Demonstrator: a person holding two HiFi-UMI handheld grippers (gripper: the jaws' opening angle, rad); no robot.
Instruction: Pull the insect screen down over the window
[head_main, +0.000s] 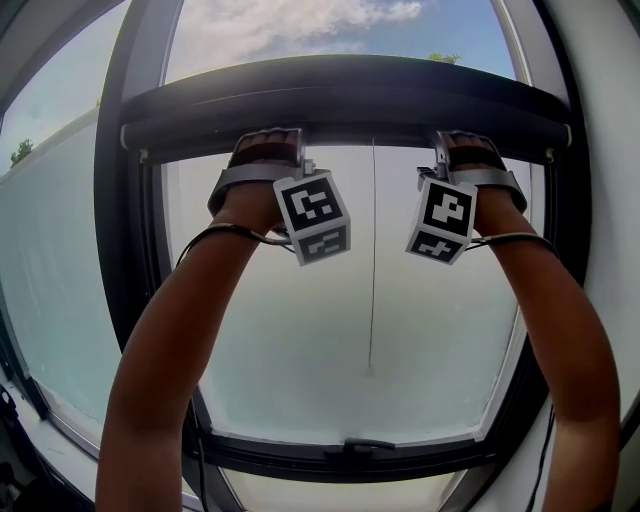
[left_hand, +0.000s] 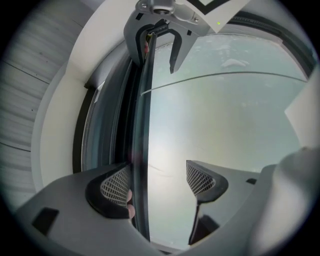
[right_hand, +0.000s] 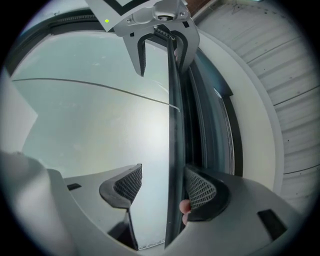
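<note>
Nearest, in the left gripper view, the left gripper (left_hand: 159, 181) had its fingers (left_hand: 116, 186) apart. The dark screen bar (left_hand: 141, 150) ran just against the inner face of one meshed pad, with a bit of the person's hand (left_hand: 130, 204) showing beside it. The other pad stood clear of the bar, with pale glass in the gap.

The right gripper view gave the mirror case. The right gripper (right_hand: 165, 186) also held its fingers wide, the bar lying along the pad on the window-frame side and free of the other. Neither pair pinched the bar.

Further along the bar, each of these views also showed the opposite gripper straddling it. The head view could not show that, since there the hands and marker cubes (head_main: 313, 215) covered the fingers.

Only the head view gave the whole setting. Two bare forearms (head_main: 170, 370) reached up to the bar, which crossed the upper part of the window (head_main: 125, 250). A thin pull cord (head_main: 372, 260) hung from the bar's middle, between the grippers. A handle (head_main: 355, 445) sat on the bottom frame. Beyond the glass the outside looked pale white low down, with blue sky (head_main: 300, 25) and cloud above the bar.
</note>
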